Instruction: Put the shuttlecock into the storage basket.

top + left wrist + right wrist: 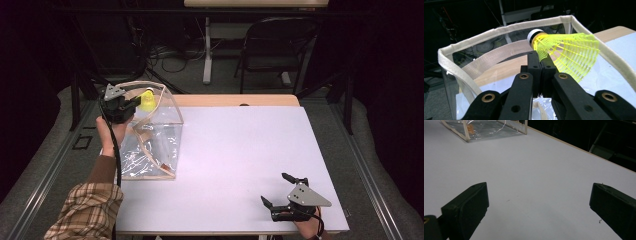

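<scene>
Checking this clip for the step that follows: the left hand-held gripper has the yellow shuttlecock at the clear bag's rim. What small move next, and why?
Probably lower it a little into the bag's opening, then open the jaws. The left hand-held gripper is shut on the yellow shuttlecock, held above the clear bag just inside its cloth rim, so it looks ready to drop in. The right hand-held gripper rests open on the table.

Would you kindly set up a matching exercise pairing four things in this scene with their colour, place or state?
Things:
1. netted plastic shuttlecock
2. clear plastic bag with cream fabric trim
3. left gripper
4. right gripper

States:
A. jaws wide apart, low over the white table near the person
B. yellow, with a white cork tip
C. stands open at the table's left side
D. shut on the skirt, held above the bag's mouth

Pairs: 1-B, 2-C, 3-D, 4-A
</scene>
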A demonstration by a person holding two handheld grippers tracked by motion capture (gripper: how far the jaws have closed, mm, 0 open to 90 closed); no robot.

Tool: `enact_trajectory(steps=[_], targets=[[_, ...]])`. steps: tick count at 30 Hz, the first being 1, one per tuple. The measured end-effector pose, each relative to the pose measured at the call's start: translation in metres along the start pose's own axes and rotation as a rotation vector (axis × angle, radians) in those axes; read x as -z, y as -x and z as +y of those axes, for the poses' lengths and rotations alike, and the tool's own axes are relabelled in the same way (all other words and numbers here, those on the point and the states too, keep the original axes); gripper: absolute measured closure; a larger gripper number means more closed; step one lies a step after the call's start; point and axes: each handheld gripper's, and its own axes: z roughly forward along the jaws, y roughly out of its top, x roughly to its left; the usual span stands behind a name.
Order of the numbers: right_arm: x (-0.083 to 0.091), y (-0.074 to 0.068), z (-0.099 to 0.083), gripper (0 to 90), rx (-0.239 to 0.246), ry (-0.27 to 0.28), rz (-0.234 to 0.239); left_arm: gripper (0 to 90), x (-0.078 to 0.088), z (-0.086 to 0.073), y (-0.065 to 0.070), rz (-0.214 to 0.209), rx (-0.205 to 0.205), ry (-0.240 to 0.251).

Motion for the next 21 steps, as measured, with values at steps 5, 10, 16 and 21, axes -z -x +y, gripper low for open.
enact_trajectory(steps=[5, 10, 16, 21], targets=[[0.0, 0.0, 0.0, 1.8, 0.001, 0.001, 0.0, 89.0, -0.003, -0.002, -0.001, -0.002, 0.008, -0.013], [0.0, 0.0, 0.0, 1.9, -0.001, -0.001, 0.001, 88.9, -0.007, -0.003, -0.003, -0.004, 0.011, -0.035], [0.0, 0.0, 0.0, 1.9, -0.001, -0.001, 0.001, 88.7, -0.013, -0.005, -0.002, -0.014, 0.01, -0.061], [0.0, 0.0, 0.0, 1.9, -0.001, -0.001, 0.001, 88.7, -0.017, -0.006, -0.001, -0.025, 0.009, -0.074]])
